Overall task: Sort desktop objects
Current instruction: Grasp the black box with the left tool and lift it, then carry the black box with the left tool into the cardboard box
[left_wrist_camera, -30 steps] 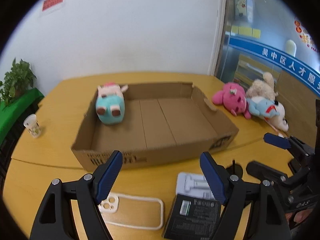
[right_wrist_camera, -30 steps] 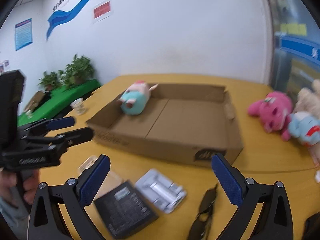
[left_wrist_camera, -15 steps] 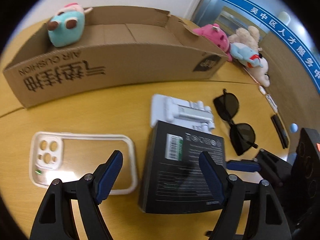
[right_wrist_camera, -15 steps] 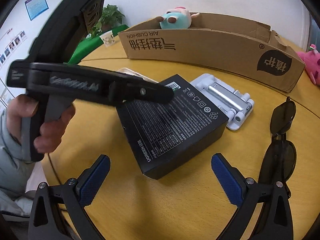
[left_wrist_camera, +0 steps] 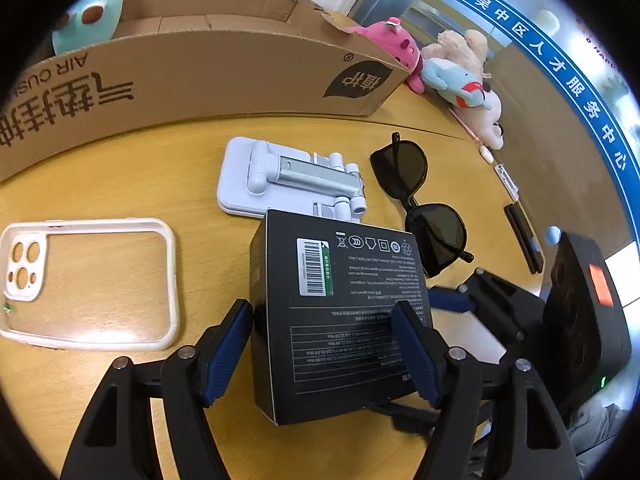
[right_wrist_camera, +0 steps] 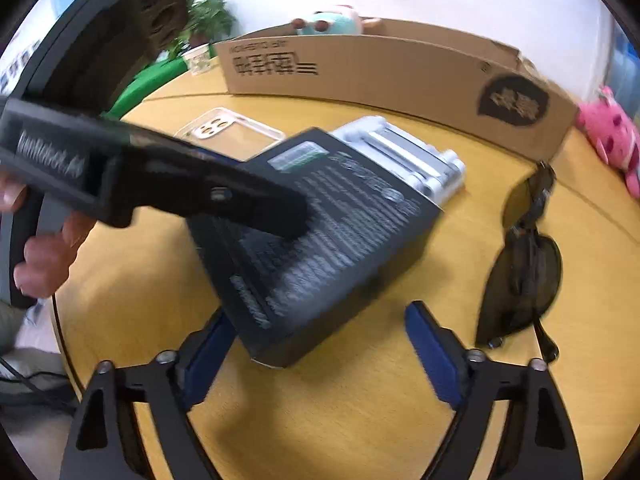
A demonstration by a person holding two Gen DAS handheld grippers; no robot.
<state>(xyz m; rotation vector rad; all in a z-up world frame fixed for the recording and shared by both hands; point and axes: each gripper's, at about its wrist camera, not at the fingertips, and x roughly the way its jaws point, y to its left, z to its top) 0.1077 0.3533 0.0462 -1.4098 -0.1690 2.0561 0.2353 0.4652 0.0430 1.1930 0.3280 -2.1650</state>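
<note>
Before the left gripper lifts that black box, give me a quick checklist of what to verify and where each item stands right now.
1. Left gripper straddles the black box, jaws on both sides: ok.
2. Jaws firmly clamped on the box: cannot tell; the pads look at its edges, contact unclear.
3. Right gripper clear of the box: not ok; open, with the box's near corner between its jaws.
4. Box free of the white phone stand: cannot tell; its far edge overlaps the stand in the left wrist view.
5. Sunglasses clear of the lift: ok, beside the box, apart.
6. Room in the cardboard box: ok; only a teal plush shows at one end.
</note>
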